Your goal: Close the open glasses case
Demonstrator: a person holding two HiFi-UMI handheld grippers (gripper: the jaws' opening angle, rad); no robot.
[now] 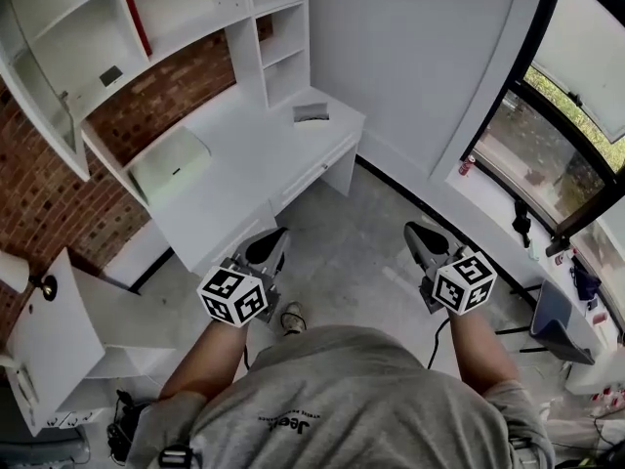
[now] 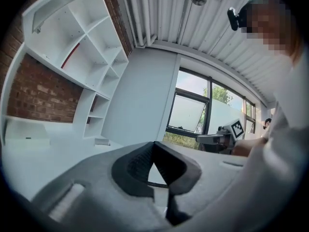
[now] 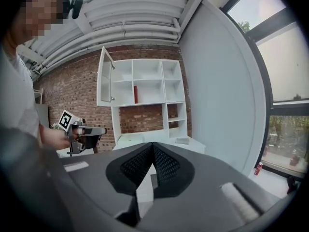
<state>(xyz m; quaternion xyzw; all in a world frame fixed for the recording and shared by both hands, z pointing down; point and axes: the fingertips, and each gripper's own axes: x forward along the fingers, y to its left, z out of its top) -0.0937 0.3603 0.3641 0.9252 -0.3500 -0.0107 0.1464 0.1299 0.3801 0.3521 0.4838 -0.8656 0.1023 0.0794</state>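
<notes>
While the left claw [image 1: 270, 244] and right claw [image 1: 422, 234] are hanging shut and empty, well apart from the small grey glasses case [image 1: 311, 112] sitting near the tabletop's [image 1: 244, 154] far corner, a hasty push is probably risking sliding it off the edge.

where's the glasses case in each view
Head view: glasses case upper middle, on the white desk's far end.
Left gripper view: glasses case left of centre, small, on the desk.
Right gripper view: glasses case just right of centre, on the desk.
Shared landmark: the red book.
</notes>
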